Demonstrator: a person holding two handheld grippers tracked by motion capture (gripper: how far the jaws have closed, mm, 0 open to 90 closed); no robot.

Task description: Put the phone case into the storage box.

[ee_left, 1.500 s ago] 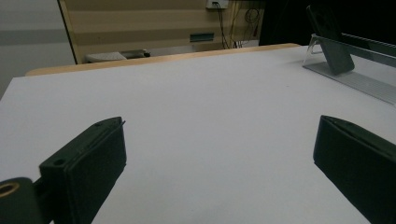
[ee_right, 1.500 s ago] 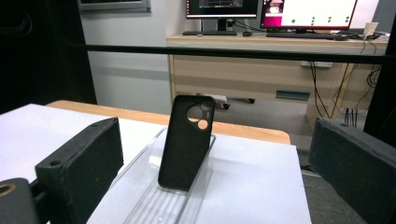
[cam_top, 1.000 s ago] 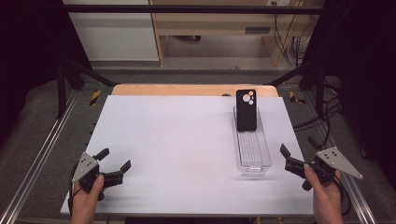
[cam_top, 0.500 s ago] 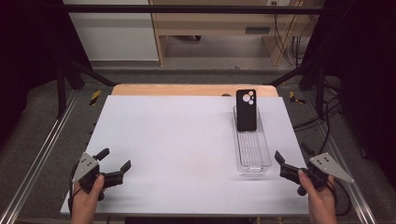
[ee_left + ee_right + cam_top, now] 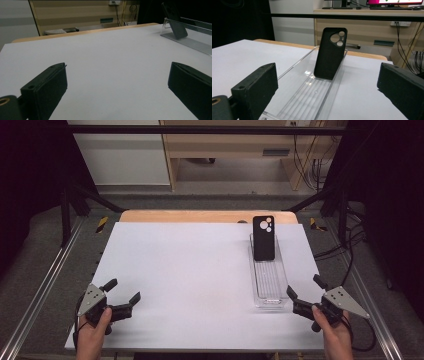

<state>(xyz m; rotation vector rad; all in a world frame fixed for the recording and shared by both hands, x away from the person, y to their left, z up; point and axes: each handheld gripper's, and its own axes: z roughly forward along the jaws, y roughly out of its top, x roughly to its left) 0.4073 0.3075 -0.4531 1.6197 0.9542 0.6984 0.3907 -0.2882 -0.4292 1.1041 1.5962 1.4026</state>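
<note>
A black phone case (image 5: pixel 263 238) (image 5: pixel 330 57) (image 5: pixel 174 22) stands tilted against the far end of a clear plastic tray (image 5: pixel 270 281) (image 5: pixel 312 97) (image 5: pixel 192 42) on the right of the white table (image 5: pixel 190 270). My right gripper (image 5: pixel 305 291) (image 5: pixel 329 95) is open, just right of the tray's near end, and faces along the tray toward the case. At the table's near left corner, my left gripper (image 5: pixel 122 291) (image 5: pixel 117 90) is open over bare tabletop with nothing between its jaws.
The white board lies on a wooden tabletop whose far edge (image 5: pixel 200 215) shows. Metal frame rails (image 5: pixel 45 285) run along both sides. A wooden desk (image 5: pixel 235 150) and cables (image 5: pixel 310 170) stand beyond the table.
My right gripper has moved left and slightly nearer, closing in on the near end of the tray. The left gripper has stayed where it was.
</note>
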